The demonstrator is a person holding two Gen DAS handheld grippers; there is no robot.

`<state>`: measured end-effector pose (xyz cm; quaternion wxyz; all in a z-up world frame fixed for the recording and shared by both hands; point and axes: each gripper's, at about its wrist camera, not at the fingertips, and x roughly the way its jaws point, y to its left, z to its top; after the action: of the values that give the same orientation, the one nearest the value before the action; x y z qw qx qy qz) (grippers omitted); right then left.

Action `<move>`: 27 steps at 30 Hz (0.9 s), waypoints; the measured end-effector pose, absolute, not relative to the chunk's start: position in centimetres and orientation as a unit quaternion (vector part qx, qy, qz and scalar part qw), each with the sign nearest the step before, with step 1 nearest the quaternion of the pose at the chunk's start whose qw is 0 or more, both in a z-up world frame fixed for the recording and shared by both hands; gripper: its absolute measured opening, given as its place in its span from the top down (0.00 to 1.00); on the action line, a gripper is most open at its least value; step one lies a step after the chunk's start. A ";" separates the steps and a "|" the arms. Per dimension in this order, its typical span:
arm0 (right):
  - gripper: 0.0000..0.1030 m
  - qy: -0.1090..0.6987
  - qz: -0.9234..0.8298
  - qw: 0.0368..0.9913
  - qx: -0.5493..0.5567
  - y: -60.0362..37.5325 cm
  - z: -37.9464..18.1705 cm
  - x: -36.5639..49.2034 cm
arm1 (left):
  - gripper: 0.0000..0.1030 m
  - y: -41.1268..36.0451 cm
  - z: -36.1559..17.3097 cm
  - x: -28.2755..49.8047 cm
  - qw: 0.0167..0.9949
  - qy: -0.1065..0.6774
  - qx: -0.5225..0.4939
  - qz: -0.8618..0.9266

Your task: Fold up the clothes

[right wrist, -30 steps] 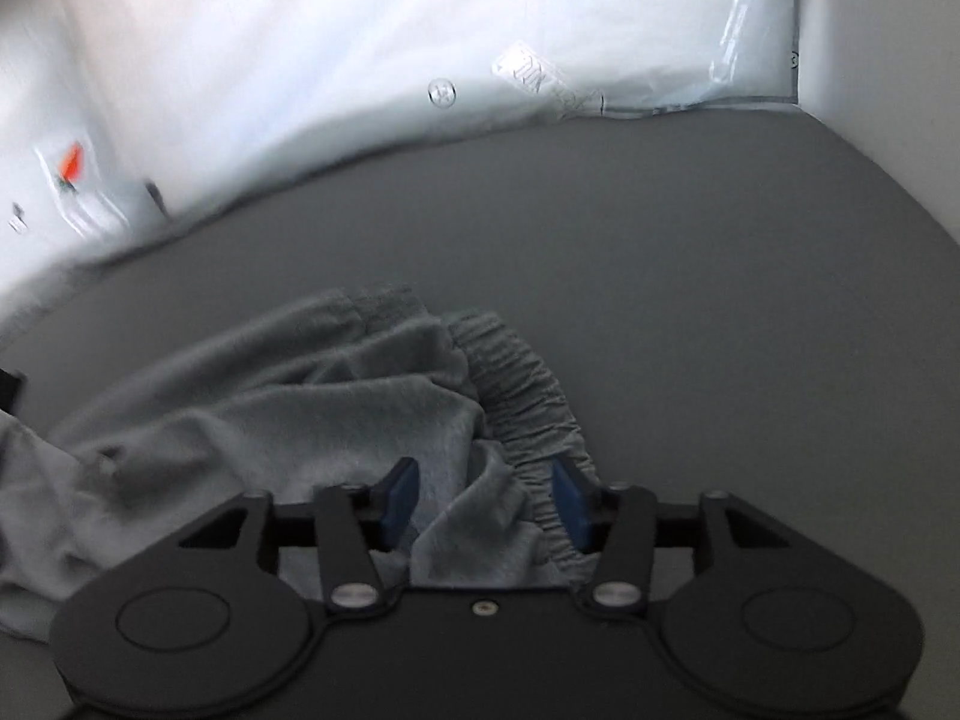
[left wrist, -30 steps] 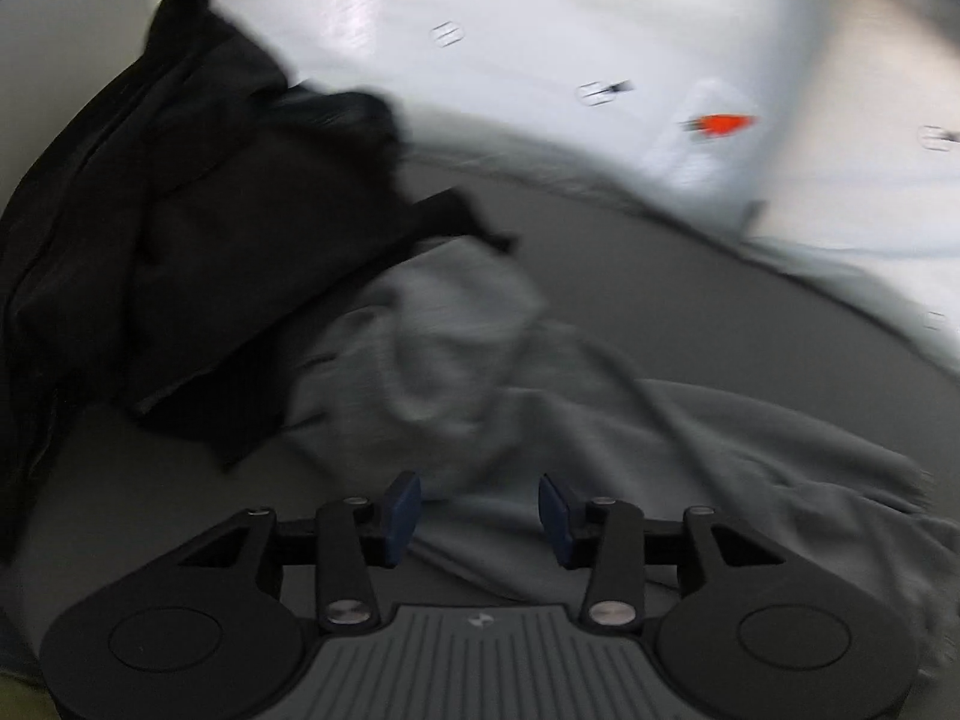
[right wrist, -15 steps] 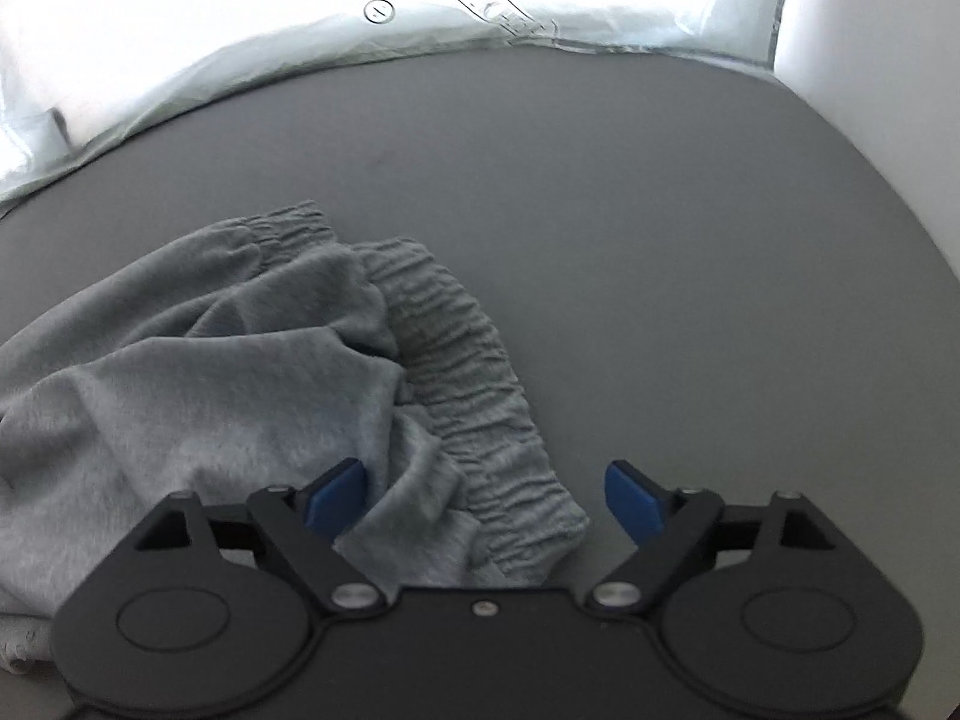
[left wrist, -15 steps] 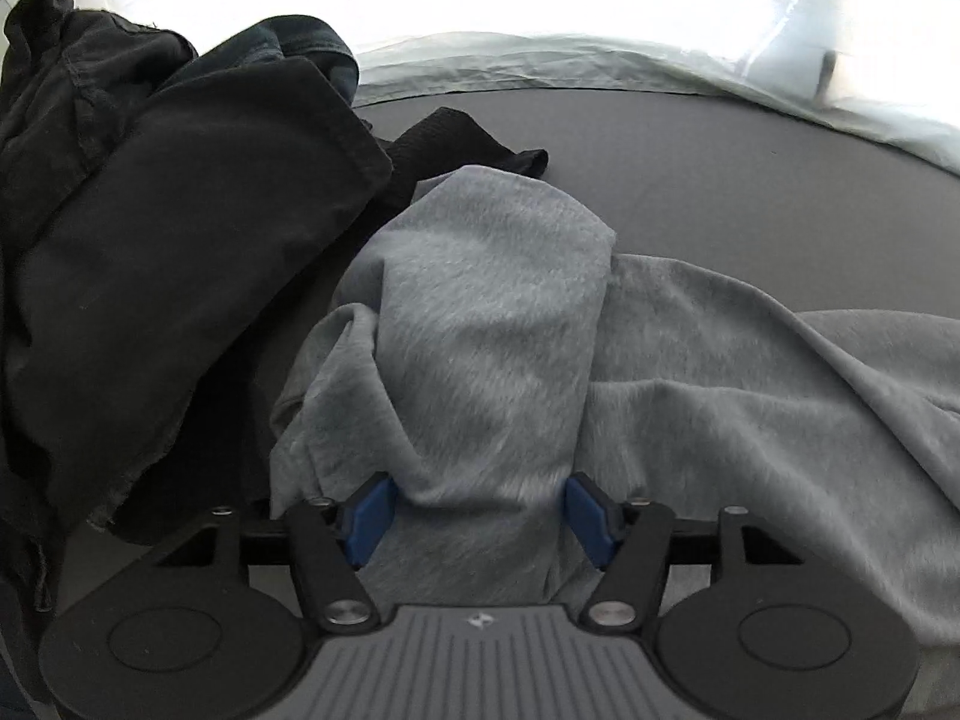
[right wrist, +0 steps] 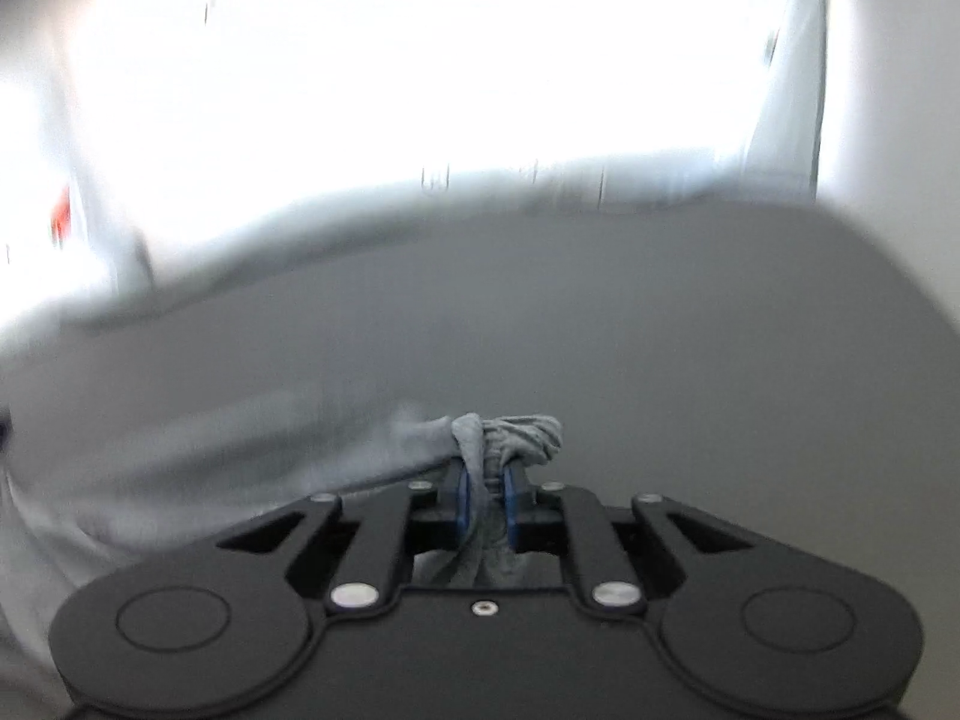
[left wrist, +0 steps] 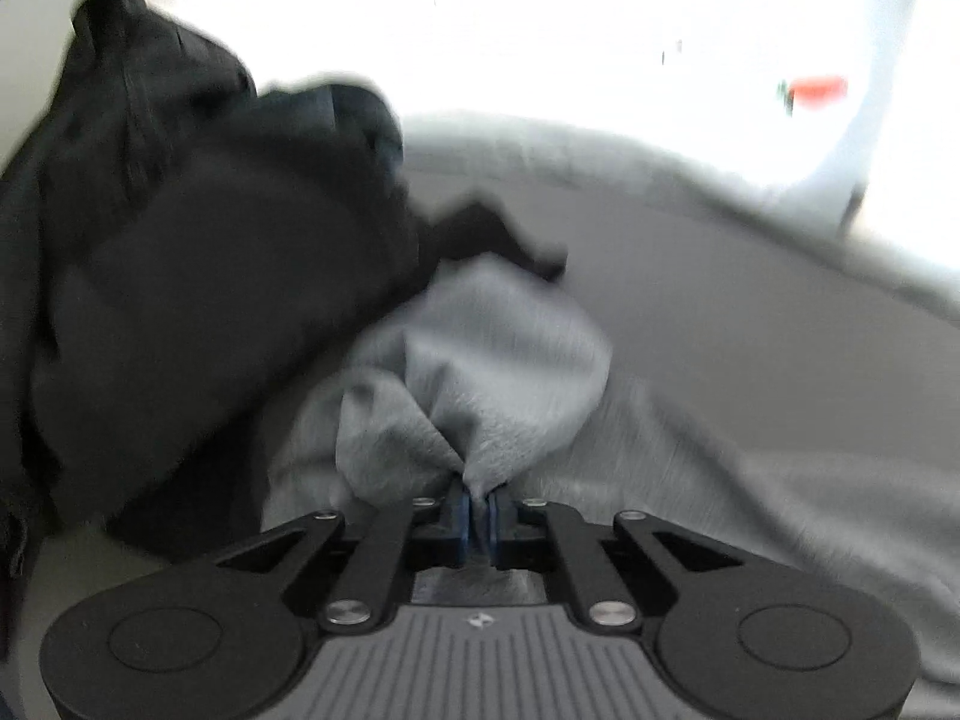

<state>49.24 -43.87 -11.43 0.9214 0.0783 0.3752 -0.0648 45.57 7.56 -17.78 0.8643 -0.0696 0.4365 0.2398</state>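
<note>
A light grey fleece garment (left wrist: 498,372) lies crumpled on the dark grey surface. My left gripper (left wrist: 478,507) has its jaws closing on a bunched fold of this cloth, and the blue pads pinch it. In the right wrist view the same grey garment (right wrist: 504,444) shows its gathered elastic waistband. My right gripper (right wrist: 483,495) has its jaws closing too, with the waistband pinched between its pads. The cloth trails off to the left from there. Both views are blurred by motion.
A heap of black clothes (left wrist: 180,276) sits to the left of the grey garment, touching it. A white sheet with a red print (left wrist: 816,87) borders the far side of the dark grey surface (right wrist: 660,360). A white wall (right wrist: 888,60) stands at the right.
Both grippers stood open around the grey cloth half a second ago; now each is clamped on it. The right end of the garment has lifted off the surface, and both views have shifted.
</note>
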 end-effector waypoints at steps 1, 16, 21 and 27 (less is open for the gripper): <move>0.90 0.350 -0.062 0.931 0.083 -44.3 -10.0 49.8 | 0.94 7.5 -16.3 46.0 0.873 0.420 -0.080 0.236; 0.90 0.000 -0.123 0.991 0.049 -52.0 13.5 45.6 | 0.94 1.5 7.3 42.7 0.971 0.122 -0.180 0.097; 0.89 0.058 -0.143 0.985 0.082 -56.0 9.1 40.5 | 0.91 0.4 1.9 37.2 0.960 0.178 -0.196 0.088; 0.74 0.303 -0.186 0.932 0.075 -56.6 -6.3 37.0 | 0.86 -0.5 -13.1 32.1 0.892 0.386 -0.198 0.127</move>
<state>37.01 -56.59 -6.33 0.9317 0.0753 0.3031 -0.1856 32.14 -0.51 -13.15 0.8919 -0.1982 0.3861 0.1273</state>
